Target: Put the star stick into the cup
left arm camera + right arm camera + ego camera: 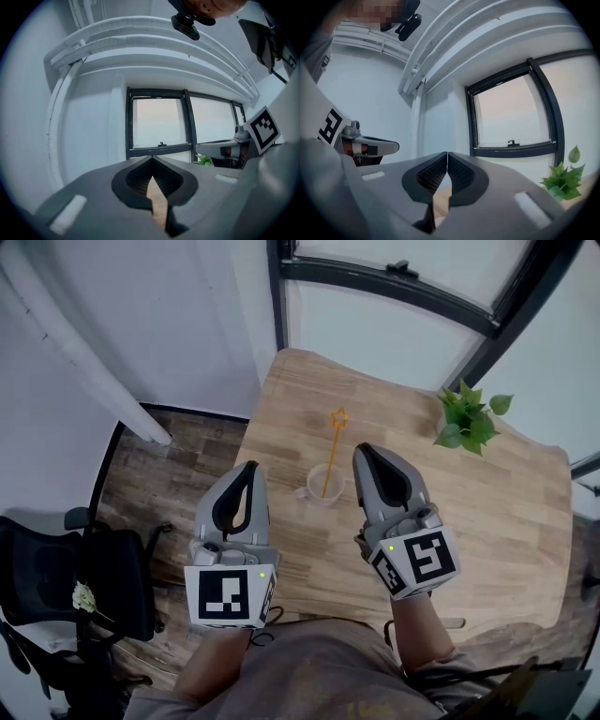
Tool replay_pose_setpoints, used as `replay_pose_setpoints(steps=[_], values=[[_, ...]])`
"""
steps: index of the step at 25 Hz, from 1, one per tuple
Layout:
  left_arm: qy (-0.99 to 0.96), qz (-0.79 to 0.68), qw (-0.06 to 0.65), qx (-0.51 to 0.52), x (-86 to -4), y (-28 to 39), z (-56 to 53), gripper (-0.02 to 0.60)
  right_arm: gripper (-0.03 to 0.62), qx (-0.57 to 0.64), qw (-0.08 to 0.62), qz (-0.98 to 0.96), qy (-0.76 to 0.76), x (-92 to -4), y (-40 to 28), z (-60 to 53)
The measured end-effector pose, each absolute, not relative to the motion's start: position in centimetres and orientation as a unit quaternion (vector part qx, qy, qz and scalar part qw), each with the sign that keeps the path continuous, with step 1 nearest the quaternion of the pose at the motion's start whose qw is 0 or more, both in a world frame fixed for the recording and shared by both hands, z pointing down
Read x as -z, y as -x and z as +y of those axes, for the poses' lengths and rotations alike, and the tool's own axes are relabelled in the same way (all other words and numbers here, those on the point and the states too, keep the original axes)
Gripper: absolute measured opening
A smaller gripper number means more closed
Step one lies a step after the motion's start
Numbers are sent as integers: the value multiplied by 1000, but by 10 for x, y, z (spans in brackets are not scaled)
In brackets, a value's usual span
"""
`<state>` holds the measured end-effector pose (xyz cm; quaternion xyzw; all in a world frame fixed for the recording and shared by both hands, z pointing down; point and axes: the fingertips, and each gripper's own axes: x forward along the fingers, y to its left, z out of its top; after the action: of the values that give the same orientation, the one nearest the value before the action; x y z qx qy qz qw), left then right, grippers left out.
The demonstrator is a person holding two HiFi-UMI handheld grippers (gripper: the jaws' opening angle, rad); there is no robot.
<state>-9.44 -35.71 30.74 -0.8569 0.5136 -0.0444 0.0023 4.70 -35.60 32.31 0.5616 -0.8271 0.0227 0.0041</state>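
The left tool (249, 467) is being held at the near left edge of the tabletop (506, 521), with part of its body hanging out over the wooden floor (159, 465). Its jaws are being held shut, tip against tip, and nothing is being gripped between them. The right tool (362, 452) is being held further in over the wood, and its jaws are likewise being pressed together on nothing. A black office chair (84, 587) is standing on the floor well off to the left, apart from the tabletop.

Just beyond the two tools, in the gap between their tips, a clear cup (322, 486) is being carried by the tabletop near its left side. The star stick (330, 454) is standing inside the cup, leaning away from the person, and its orange star is being held up well above the rim. Nothing is blocking the way between either tool and the cup.

Broad bare wood is being left open to the right of the right tool and behind the cup. A small green plant (469, 418) is sitting near the far right edge, well apart from the cup. Past the far edge, a dark-framed window (513, 117) is being seen in the white wall.
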Motion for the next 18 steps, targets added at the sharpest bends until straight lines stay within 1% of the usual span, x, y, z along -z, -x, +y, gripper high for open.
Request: replay_pose_setpoints(steps=[1, 11, 18], values=[[856, 516, 8, 41, -302, 94, -355, 0, 26, -18, 1, -828, -561, -316, -47, -352], [844, 533, 55, 13, -253, 89, -333, 0, 25, 38, -18, -838, -544, -257, -41, -320], [841, 536, 70, 11, -242, 82, -321, 0, 25, 58, -29, -840, -539, -238, -46, -310]])
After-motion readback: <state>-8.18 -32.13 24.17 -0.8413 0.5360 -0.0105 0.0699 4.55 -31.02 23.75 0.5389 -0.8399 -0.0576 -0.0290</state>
